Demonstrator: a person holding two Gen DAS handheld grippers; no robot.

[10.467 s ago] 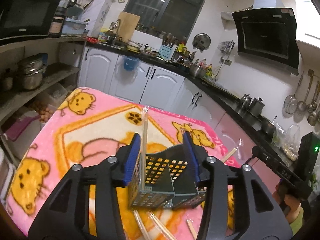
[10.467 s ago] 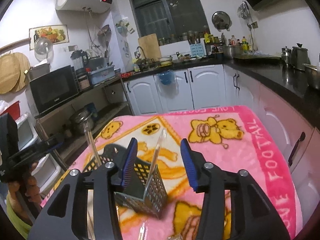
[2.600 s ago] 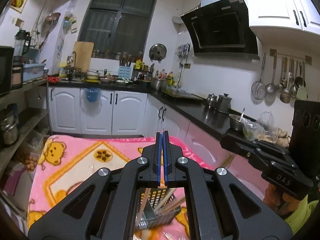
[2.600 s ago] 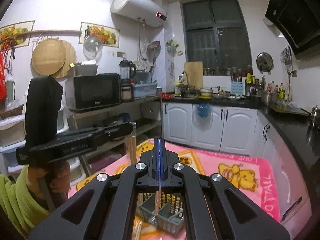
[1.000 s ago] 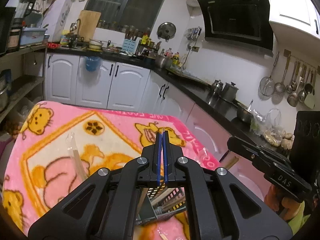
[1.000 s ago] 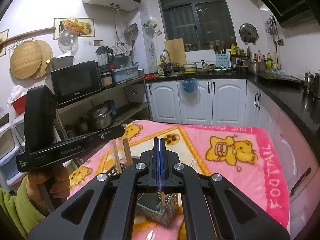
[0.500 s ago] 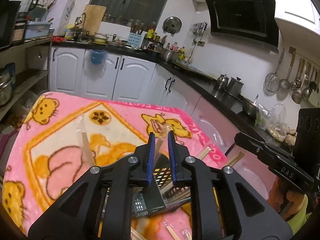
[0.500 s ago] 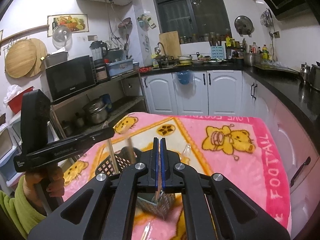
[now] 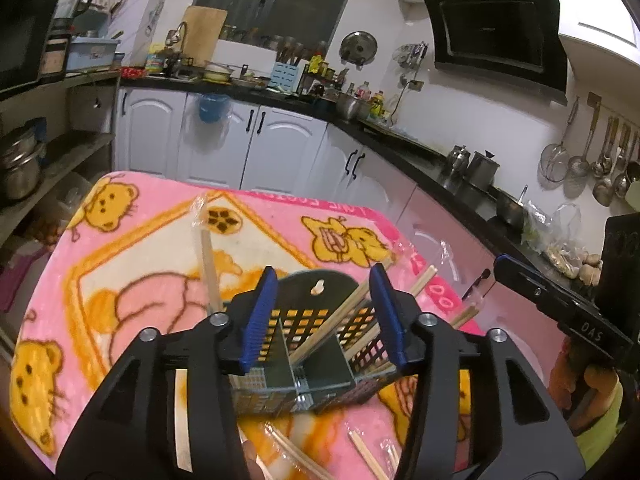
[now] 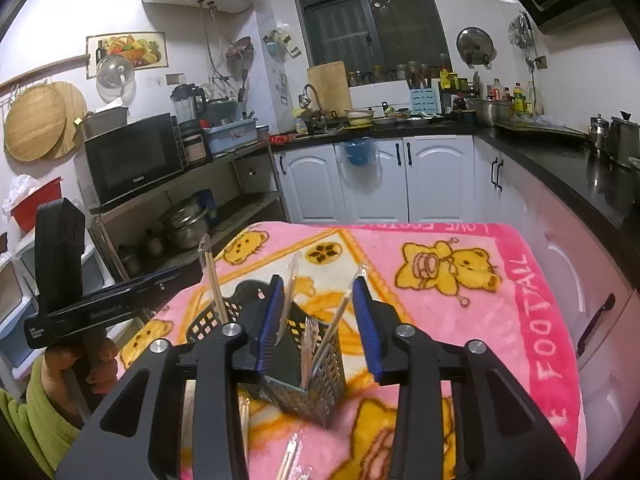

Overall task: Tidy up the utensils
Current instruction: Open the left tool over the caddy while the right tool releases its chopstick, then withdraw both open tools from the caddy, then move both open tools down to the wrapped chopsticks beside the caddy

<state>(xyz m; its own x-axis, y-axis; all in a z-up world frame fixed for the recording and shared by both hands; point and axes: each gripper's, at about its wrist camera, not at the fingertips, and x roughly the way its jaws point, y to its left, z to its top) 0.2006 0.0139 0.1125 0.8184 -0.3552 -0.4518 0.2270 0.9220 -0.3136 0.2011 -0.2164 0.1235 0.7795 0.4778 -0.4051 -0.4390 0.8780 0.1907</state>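
Note:
A black perforated utensil holder (image 9: 312,344) stands on the pink bear blanket (image 9: 140,272), with several chopsticks in it. One wrapped chopstick (image 9: 208,264) stands upright at its left, and bare ones (image 9: 340,328) lean to the right. My left gripper (image 9: 323,316) hovers just above the holder. Its jaws are opening and nothing is pressed between the pads. In the right wrist view my right gripper (image 10: 319,320) hangs over the same holder (image 10: 304,368). Its jaws are opening too, and wrapped chopsticks (image 10: 316,344) stand loose in the compartment below.
Loose chopsticks (image 9: 368,456) lie on the blanket in front of the holder. A hand (image 9: 580,376) holds the other gripper at the right of the left wrist view. White cabinets (image 10: 400,184) and a black counter (image 10: 560,168) ring the table. Shelves with pots (image 10: 184,224) stand at its left.
A second ago both grippers were shut on a chopstick above the holder. Both jaws have since parted and the chopsticks rest in the holder. The left gripper has sunk closer to it.

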